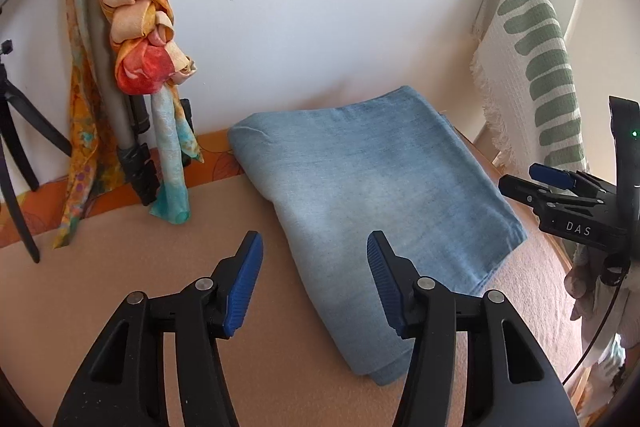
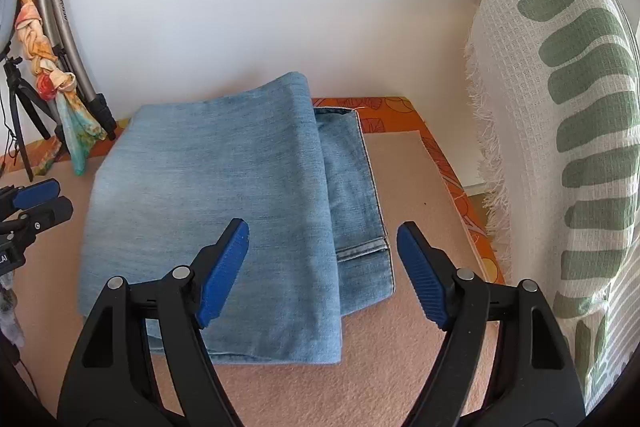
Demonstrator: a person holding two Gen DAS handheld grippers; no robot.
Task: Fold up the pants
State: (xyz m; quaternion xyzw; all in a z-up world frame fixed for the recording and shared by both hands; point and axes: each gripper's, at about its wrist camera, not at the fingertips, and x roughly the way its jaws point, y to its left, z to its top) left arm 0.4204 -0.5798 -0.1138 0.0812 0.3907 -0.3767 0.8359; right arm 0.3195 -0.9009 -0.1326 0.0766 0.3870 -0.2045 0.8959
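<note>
Fold judged essentially done: one pair of pants [image 2: 224, 179] is stacked in a compact multi-layer rectangle on the mat [image 2: 400, 367], hem edge exposed on the right; probably only squaring up is left. Counted, largest first: one mat, one pants, two grippers. Left gripper [image 1: 316, 267] is held partly open, right gripper [image 2: 322, 259] wide open, nothing gripped by either.

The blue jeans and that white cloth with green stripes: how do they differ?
The jeans lie folded flat on the pinkish mat; the green-patterned cloth hangs draped at the right. The jeans are plain faded blue denim; the cloth is white waffle weave with green bars. The jeans show a stitched hem, the cloth a frayed fringe. Neither is held: the left gripper and the right gripper are both open.
</note>
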